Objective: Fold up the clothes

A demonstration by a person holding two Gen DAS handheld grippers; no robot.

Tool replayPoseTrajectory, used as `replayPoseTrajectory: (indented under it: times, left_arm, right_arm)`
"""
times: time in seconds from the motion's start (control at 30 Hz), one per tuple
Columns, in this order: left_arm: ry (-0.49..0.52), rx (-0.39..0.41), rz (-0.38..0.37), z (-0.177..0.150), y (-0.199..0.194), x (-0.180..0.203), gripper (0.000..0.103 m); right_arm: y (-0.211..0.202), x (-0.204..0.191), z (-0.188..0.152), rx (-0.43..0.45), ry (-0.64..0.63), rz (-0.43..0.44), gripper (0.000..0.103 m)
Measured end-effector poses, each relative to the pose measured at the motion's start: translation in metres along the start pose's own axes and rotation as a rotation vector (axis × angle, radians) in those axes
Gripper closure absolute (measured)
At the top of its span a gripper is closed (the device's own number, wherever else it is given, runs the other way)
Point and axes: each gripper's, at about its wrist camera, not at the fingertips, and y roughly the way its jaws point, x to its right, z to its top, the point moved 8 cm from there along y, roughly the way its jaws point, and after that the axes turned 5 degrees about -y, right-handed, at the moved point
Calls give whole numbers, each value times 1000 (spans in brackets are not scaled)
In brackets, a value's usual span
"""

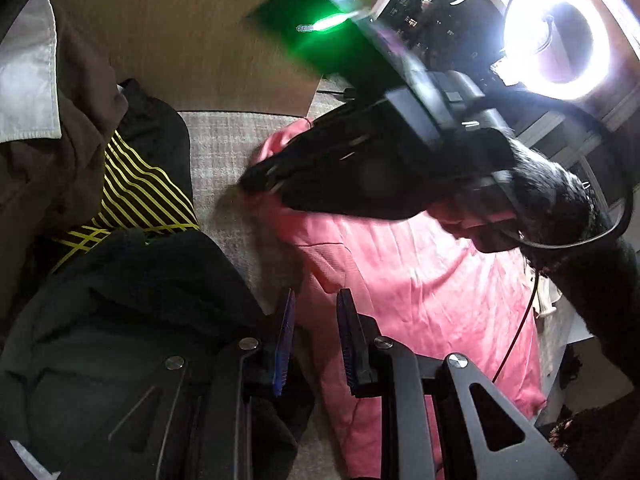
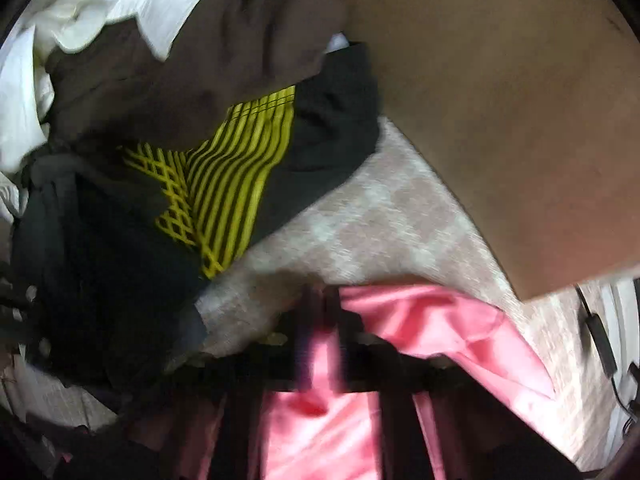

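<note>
Surface (image 1: 224, 140): pale woven cloth cover, brown wall behind, ring light (image 1: 556, 36) at 1 o'clock in the left view. No containers that we can see. Pink garment (image 1: 400, 280): spread flat on the surface. Heap of dark clothes, one yellow-striped (image 2: 240, 160), lies at 9 o'clock of it, just beside. Left hand-held gripper (image 1: 312, 312): over the pink garment's near edge, fingers slightly apart; whether they pinch the cloth we cannot tell. Right hand-held gripper (image 2: 320, 300): blurred, at the garment's far corner, jaws closed on the pink fabric.
</note>
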Motion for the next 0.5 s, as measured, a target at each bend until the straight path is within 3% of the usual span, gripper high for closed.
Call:
replayPoseTrajectory:
  times: [0.17,0.23,0.33,0.5]
  left_arm:
    - [26,-20,-26,7,12,8,83]
    - [48,-42,-21,10,23,14,82]
    - [65,-63,-29,16,37,24,75]
    - [111,-91,-51,23,54,46,75]
  right_arm:
    - [-73,45,-37,233,192,33,98]
    - [-82,62,-60,243,233,-1,98]
    - [-74,82,-90,179,278,-32,98]
    - [-66,92,-118,134,310,-20,98]
